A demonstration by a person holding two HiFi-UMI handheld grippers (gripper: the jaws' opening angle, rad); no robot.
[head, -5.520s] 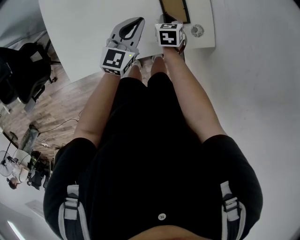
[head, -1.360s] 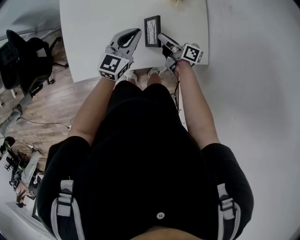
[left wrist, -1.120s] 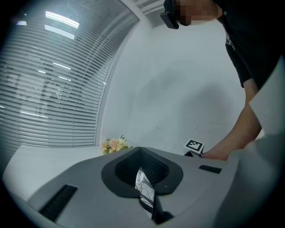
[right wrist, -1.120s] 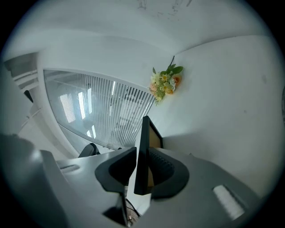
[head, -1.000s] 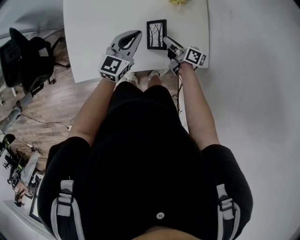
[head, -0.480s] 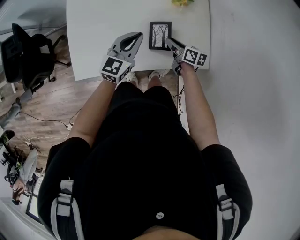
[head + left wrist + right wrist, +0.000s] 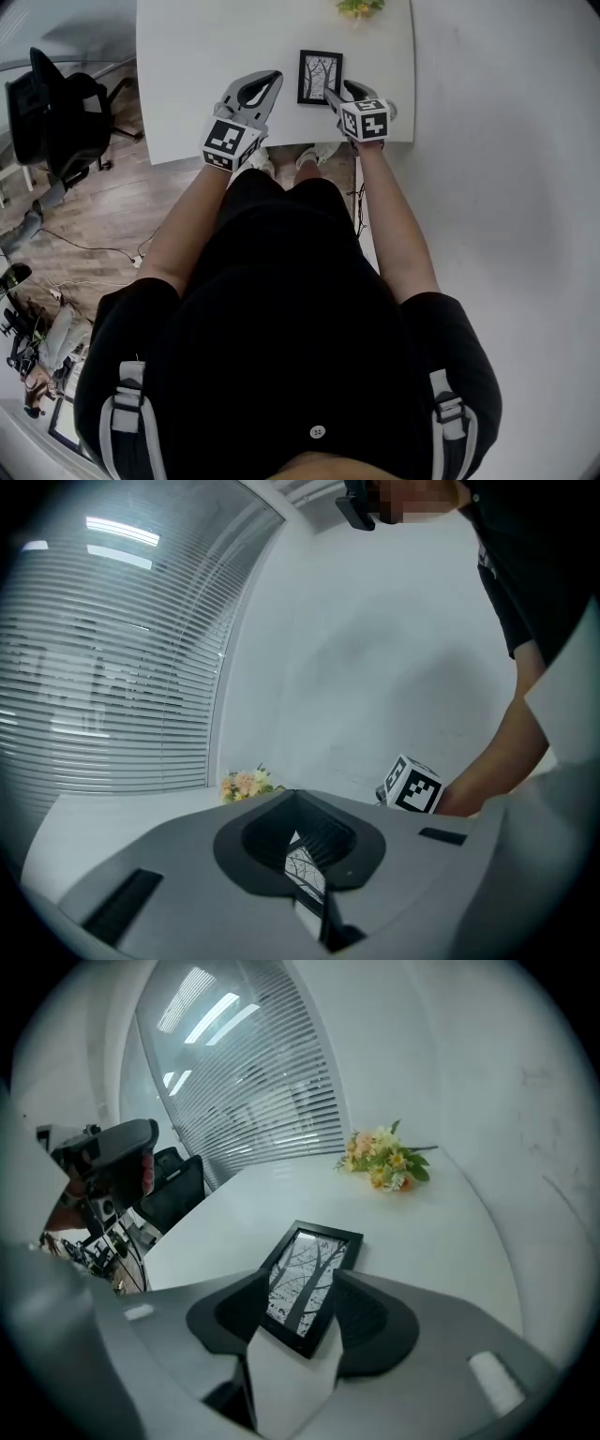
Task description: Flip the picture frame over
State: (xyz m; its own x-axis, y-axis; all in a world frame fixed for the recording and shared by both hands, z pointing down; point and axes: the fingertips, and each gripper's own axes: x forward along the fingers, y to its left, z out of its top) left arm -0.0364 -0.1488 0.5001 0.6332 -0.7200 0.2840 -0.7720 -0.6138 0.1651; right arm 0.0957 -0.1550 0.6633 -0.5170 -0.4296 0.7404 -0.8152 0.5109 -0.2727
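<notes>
- White table [image 7: 187, 56] takes up the top of the head view. The picture frame [image 7: 320, 77] lies flat on it near the person's edge, picture side up.
- The frame is thin and black. The print inside is a black-and-white shot of bare tree trunks and branches.
- The right gripper [image 7: 339, 94] is at the frame's near end, tilted down toward it. Its jaws have just been opening and now stand apart, with the frame's near end in the gap between them. In the right gripper view the pads aren't pressing on it, so the frame just rests on the table.
- The left gripper [image 7: 270, 79] hovers just left of the frame without touching it. Its jaw tips are closed together and it's holding nothing. The left gripper view catches a sliver of the tree print through the hollow between its pads.
- Label-wise, each gripper carries a cube with square black-and-white block markers: the right cube [image 7: 366, 119] and the left cube [image 7: 225, 142]. They're coded patterns, not words.
- A small bunch of flowers [image 7: 359, 7], yellow and peach with green leaves, lies at the far end of the table, well apart from the frame.
- Slatted window blinds [image 7: 253, 1082] run behind the table in both gripper views.
- A black office chair [image 7: 52, 103] stands on the wood floor [image 7: 112, 216] left of the table.
</notes>
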